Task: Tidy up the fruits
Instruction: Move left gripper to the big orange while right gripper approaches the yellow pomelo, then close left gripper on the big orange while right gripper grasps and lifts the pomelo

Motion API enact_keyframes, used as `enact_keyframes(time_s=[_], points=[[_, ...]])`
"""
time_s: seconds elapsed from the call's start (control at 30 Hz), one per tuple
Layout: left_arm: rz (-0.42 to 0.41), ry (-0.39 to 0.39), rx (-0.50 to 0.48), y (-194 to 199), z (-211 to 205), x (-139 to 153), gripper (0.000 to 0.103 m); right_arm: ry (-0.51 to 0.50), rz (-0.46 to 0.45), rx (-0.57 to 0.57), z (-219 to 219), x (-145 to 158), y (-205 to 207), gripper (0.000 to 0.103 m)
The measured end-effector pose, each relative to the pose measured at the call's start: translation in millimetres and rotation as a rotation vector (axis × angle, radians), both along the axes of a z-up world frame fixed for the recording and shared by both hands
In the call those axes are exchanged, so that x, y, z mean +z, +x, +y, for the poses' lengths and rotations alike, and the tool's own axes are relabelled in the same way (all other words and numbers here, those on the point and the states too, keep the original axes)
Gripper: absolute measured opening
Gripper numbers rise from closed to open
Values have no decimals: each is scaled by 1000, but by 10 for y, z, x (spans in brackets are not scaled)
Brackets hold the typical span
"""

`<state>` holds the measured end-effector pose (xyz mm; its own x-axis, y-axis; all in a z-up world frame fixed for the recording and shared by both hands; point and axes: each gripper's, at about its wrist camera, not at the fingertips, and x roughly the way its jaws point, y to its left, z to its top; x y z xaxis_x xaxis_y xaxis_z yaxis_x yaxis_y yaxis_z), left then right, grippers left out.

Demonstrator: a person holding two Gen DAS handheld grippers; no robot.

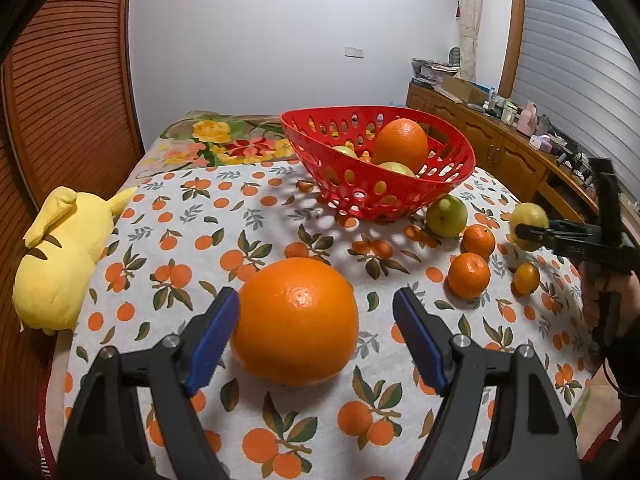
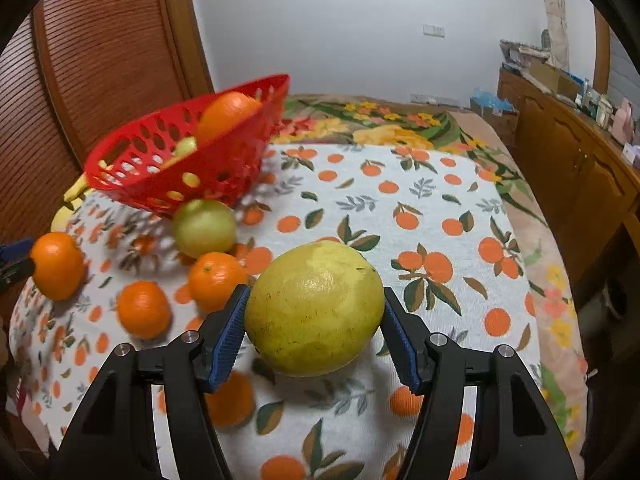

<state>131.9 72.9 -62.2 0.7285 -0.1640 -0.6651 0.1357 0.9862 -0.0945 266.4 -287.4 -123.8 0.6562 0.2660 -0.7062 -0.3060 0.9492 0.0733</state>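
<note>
A large orange [image 1: 296, 320] lies on the orange-print cloth between the fingers of my open left gripper [image 1: 316, 332]; the left pad touches it, the right pad stands apart. My right gripper [image 2: 314, 334] is shut on a big yellow-green citrus [image 2: 314, 308], also seen in the left wrist view [image 1: 528, 220]. The red perforated basket [image 1: 452, 168] holds an orange [image 1: 402, 142] and some yellow-green fruit. A green fruit [image 1: 447, 216] and three small mandarins [image 1: 469, 275] lie right of the basket.
A yellow plush toy [image 1: 60, 256] lies at the table's left edge. A floral blanket [image 1: 224, 140] lies behind the table. A wooden sideboard [image 1: 500, 140] with clutter stands at the right. A slatted wooden door stands on the left.
</note>
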Motion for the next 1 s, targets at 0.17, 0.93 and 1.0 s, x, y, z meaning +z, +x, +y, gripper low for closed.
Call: enact_keyframes(time_s=[0.17,0.93,1.0], points=[[8,-1,9,7,25,-31,79,17,-43,39,105,160,-214,65],[83,28,40,261,26,-378,84,56,-72,162,525,330,-464,65],[95,30,42,290,31,-423,84,57,-72,166,537,334,-468,65]])
